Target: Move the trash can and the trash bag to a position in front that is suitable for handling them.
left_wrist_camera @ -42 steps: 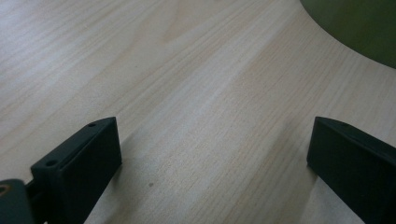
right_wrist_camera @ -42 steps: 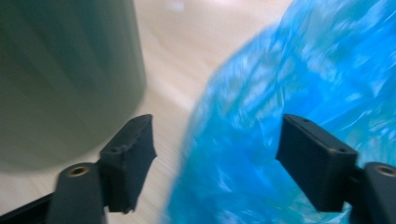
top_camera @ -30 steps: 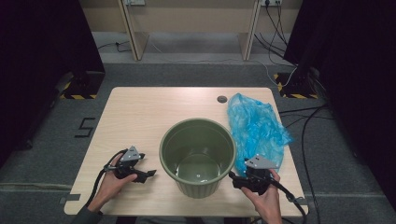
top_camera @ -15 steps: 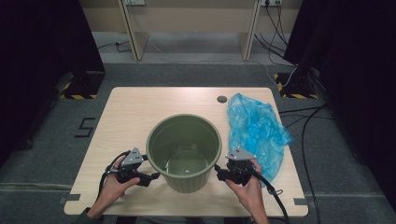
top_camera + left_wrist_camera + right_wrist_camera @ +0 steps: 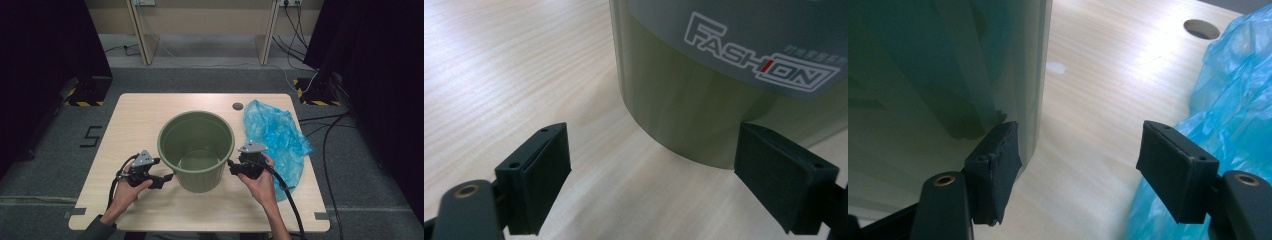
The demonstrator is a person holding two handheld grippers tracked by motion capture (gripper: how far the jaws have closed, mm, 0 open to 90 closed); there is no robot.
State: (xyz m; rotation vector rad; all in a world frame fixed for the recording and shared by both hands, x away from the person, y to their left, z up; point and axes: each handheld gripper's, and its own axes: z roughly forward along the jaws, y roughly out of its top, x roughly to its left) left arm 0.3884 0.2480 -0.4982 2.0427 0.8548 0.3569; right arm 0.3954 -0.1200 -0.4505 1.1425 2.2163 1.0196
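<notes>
Right gripper (image 5: 234, 169) sits just beside the green bucket (image 5: 196, 150), jaws wide and just closing, holding nothing. I see one pad against its wall. Left gripper (image 5: 166, 176) waits open opposite.

I saw the bin (image 5: 196, 150) standing mid-table (image 5: 140, 115); the plastic bag (image 5: 275, 135) lay right of the bin, the cable hole (image 5: 237, 106) behind it.

Olive-green bin (image 5: 196, 150) with a grey band bearing white "FASHION" lettering (image 5: 762, 57), its "I" red. Translucent blue plastic bag (image 5: 276, 137) at the table's right edge. Light wood-grain table (image 5: 140, 120). Black grippers, left (image 5: 162, 180) and right (image 5: 232, 167), with grey top plates.
</notes>
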